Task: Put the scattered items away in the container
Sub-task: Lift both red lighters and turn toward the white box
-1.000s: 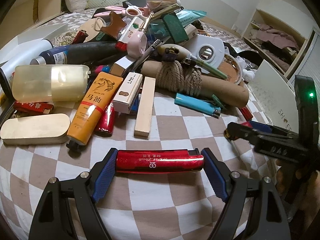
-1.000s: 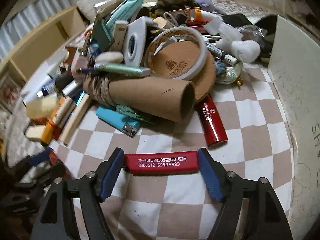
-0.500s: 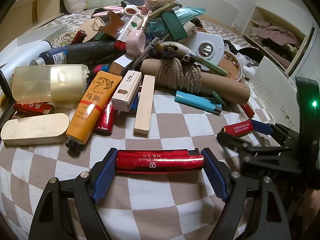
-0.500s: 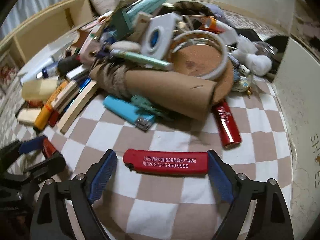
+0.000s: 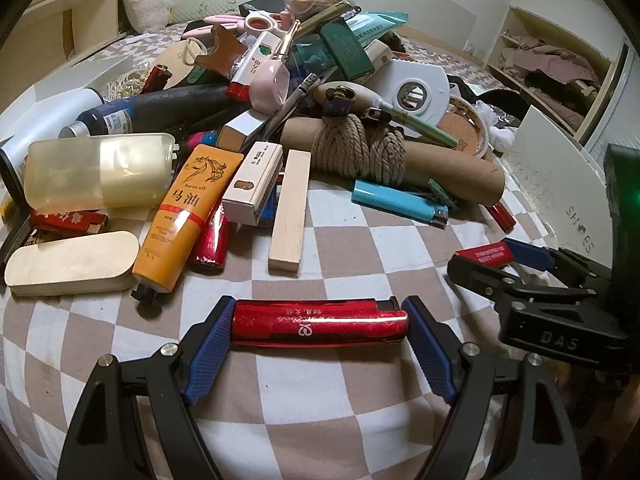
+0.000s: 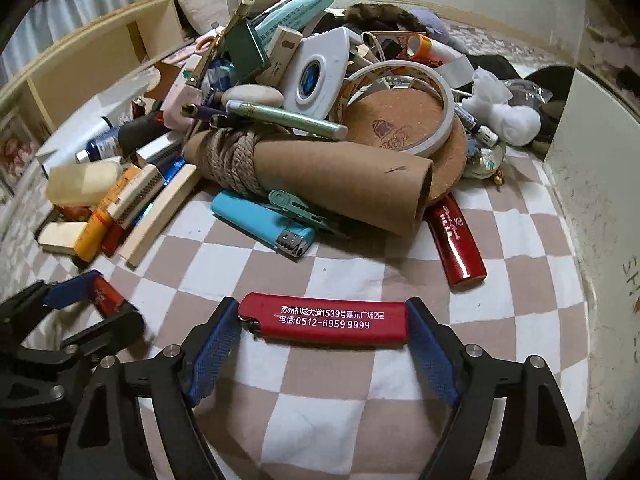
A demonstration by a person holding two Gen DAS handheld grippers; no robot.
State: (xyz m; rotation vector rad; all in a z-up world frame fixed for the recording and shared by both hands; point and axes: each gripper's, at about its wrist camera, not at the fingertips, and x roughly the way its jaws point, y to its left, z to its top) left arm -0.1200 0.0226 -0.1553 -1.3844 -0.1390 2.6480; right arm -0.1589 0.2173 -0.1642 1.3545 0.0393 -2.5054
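Left gripper (image 5: pixel 320 330) clamped lengthwise on glossy red lighter (image 5: pixel 320 323); right gripper (image 6: pixel 322 330), just narrowing, pinching matte red lighter (image 6: pixel 323 319) (white print), above checkered cloth (image 6: pixel 360 400). White container wall (image 6: pixel 588 184) rightward.

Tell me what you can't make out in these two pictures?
- The white box, right view: cut off by the picture edge, its inside unseen.
- The cork mat, right view: partly covered by the tape ring.
- The bottom of the pile, both views: buried under the cardboard tube.
- The far shelves, left view: contents too small.
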